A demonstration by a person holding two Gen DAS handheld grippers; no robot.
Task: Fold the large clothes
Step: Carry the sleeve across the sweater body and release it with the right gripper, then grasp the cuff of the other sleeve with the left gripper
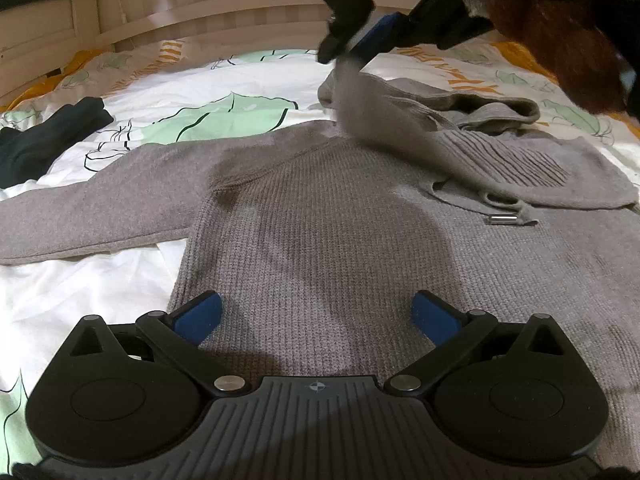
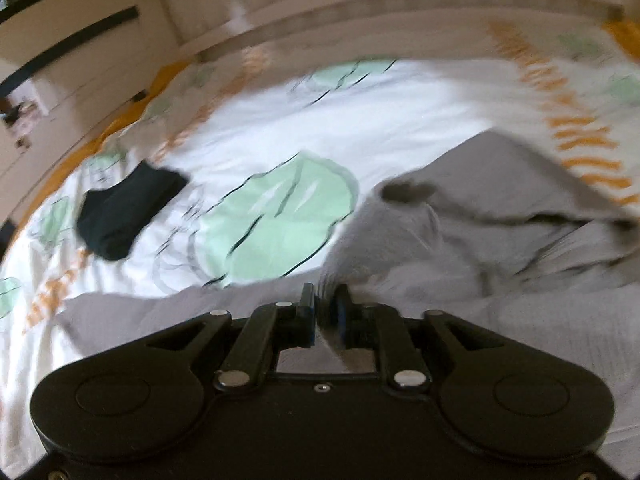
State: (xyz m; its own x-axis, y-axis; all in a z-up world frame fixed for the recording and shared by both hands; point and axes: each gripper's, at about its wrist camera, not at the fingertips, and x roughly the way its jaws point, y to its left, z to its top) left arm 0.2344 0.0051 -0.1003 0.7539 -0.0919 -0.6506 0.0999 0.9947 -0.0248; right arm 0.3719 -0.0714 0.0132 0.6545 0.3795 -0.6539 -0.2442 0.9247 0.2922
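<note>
Grey knit hooded sweater (image 1: pixel 320 216): right gripper (image 2: pixel 324 308) barely pinches its sleeve, might slip mid-fold; left gripper (image 1: pixel 316 316) hovers released.

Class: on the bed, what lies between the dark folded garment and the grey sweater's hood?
Only bedsheet, showing a green leaf print, separates the dark garment from the hood; right wrist view.

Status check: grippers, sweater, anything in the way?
Left gripper open, over sweater body. Right gripper nearly shut on lifted sweater fabric, view blurred. Dark garment on bedspread, apart from sweater.
</note>
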